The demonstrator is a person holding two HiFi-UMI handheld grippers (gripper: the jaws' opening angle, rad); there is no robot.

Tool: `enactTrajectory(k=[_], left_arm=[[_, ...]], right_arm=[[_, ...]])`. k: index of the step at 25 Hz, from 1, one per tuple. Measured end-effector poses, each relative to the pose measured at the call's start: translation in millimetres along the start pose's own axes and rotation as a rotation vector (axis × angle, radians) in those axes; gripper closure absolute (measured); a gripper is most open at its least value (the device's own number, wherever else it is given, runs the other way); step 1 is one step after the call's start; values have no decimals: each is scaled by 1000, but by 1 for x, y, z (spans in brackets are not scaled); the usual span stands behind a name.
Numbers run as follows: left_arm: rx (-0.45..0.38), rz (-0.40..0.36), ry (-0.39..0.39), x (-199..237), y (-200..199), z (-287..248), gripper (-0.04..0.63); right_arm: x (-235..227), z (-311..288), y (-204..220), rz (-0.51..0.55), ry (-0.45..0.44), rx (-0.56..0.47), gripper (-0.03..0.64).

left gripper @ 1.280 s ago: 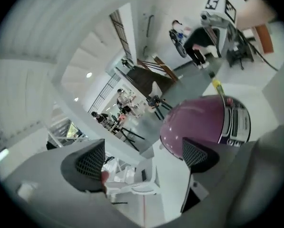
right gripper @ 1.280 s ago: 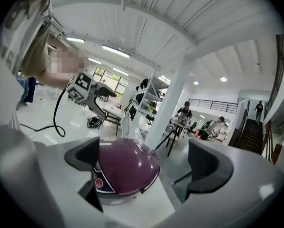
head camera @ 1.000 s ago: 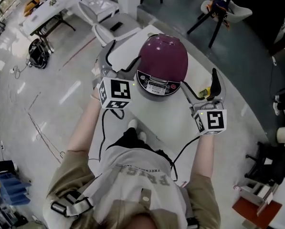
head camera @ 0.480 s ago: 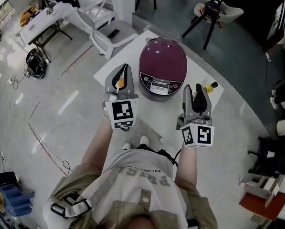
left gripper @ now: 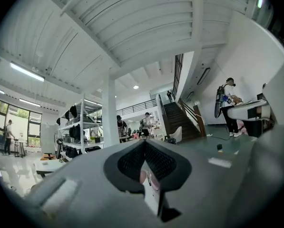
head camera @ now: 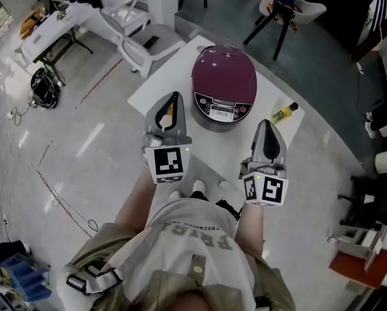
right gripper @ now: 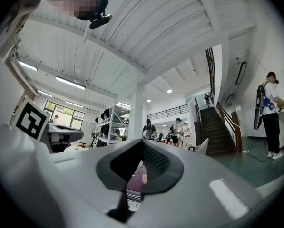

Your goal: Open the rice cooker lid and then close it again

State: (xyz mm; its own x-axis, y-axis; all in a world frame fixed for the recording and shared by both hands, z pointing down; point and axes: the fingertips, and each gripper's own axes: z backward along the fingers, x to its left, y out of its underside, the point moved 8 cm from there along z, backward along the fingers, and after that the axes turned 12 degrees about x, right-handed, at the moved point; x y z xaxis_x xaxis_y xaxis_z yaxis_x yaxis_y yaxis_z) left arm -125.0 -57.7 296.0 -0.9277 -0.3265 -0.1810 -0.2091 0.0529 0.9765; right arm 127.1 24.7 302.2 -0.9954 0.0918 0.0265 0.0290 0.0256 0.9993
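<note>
Both empty, closed: left gripper (head camera: 173, 100), right gripper (head camera: 264, 124), apparently short of rice cooker (head camera: 224, 75).

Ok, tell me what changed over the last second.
The left tool and right tool shut their jaws, empty, and drew back from the sides of the rice cooker toward the person. The cooker's lid stayed down; the yellow bottle stayed put on the table.
</note>
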Motion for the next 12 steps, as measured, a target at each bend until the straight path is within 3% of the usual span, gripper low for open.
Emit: enactTrajectory(k=[12], left_arm=[[11, -49, 43, -12, 14, 4, 586]], right_arm=[[-1, 18, 5, -54, 58, -17, 617]])
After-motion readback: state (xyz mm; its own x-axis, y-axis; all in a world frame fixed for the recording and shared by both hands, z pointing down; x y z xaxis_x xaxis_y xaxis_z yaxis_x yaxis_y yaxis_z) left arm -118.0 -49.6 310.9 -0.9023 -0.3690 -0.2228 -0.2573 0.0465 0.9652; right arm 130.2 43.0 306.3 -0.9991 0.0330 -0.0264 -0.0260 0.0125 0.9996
